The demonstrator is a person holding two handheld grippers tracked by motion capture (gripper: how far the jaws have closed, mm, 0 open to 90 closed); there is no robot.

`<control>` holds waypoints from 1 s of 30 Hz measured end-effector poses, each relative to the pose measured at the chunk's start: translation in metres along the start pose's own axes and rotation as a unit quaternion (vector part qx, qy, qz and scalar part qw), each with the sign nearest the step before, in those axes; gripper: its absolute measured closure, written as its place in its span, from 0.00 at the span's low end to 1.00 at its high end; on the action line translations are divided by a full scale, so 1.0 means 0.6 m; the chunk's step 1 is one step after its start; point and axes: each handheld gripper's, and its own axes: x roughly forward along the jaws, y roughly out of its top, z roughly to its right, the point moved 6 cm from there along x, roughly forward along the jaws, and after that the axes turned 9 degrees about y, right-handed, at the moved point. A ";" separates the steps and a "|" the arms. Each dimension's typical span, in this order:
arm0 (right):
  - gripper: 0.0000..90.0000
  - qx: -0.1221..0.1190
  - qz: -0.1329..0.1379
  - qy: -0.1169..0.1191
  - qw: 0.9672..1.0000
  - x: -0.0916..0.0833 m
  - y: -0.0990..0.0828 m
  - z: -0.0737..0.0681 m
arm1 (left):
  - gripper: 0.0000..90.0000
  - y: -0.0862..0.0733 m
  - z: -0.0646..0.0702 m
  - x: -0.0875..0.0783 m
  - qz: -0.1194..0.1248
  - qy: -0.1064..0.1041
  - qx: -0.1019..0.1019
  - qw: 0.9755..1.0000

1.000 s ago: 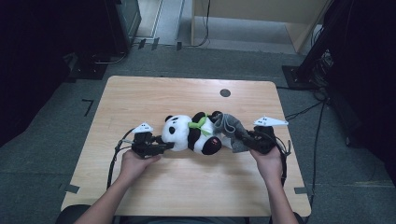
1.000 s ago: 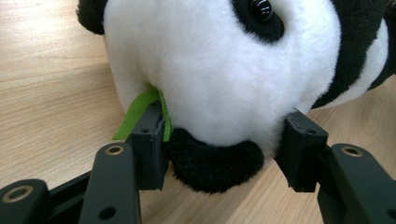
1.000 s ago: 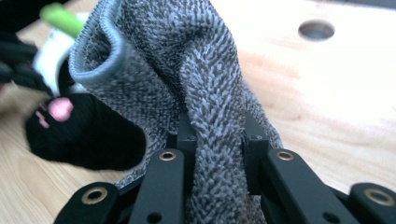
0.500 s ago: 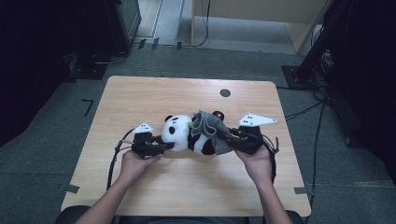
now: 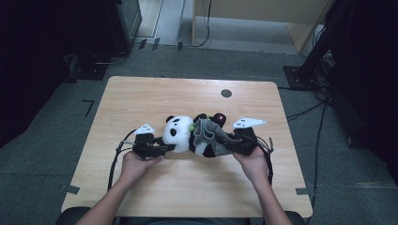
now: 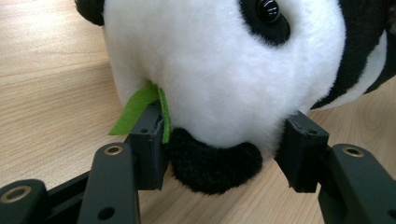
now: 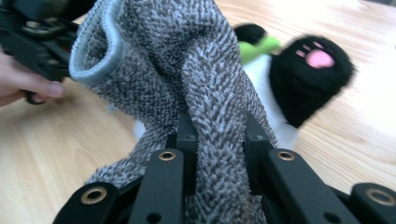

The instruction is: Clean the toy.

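Near the middle of the light wooden table (image 5: pixel 141 98), a little toward its near edge, we see the black-and-white plush panda (image 5: pixel 180 133) lying on its side. Our left gripper (image 5: pixel 162 148) clamps the panda's white head (image 6: pixel 219 79), one black pad against a green felt leaf (image 6: pixel 137 107). Our right gripper (image 5: pixel 224 144) pinches a grey knitted sock (image 7: pixel 187 70), draped over the panda's body, near the pink-padded black paw (image 7: pixel 310 74).

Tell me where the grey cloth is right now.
In the high view the grey cloth lies draped over the panda toy's body at mid-table, its right end pinched in the right gripper; the left gripper clamps the panda's head.
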 end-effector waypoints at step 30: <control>0.85 0.082 -0.054 -0.026 0.995 0.018 -0.059 0.089 | 0.47 0.003 -0.004 0.000 0.002 -0.008 -0.013 1.000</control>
